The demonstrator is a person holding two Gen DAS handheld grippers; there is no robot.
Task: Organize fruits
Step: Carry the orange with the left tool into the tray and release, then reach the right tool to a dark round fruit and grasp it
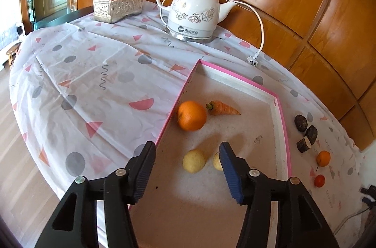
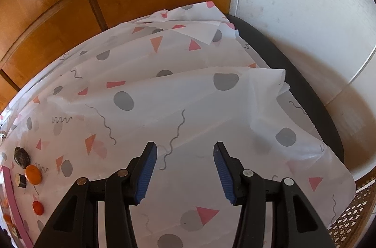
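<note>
The left gripper (image 1: 186, 153) hung open over the pink-rimmed tray (image 1: 285, 130), nothing between its pads. In the tray lay an orange (image 1: 191, 115) and a carrot (image 1: 223, 108) at twelve o'clock from the gripper, with two yellow fruits (image 1: 193, 160) just beyond its tips. Dark pieces (image 1: 305, 133) and small oranges (image 1: 323, 158) sat outside at three o'clock. The kettle (image 1: 195, 10) bore a logo (too small to read). The right gripper (image 2: 184, 154) stood open over the bare tabletop (image 2: 188, 95) cloth.
</note>
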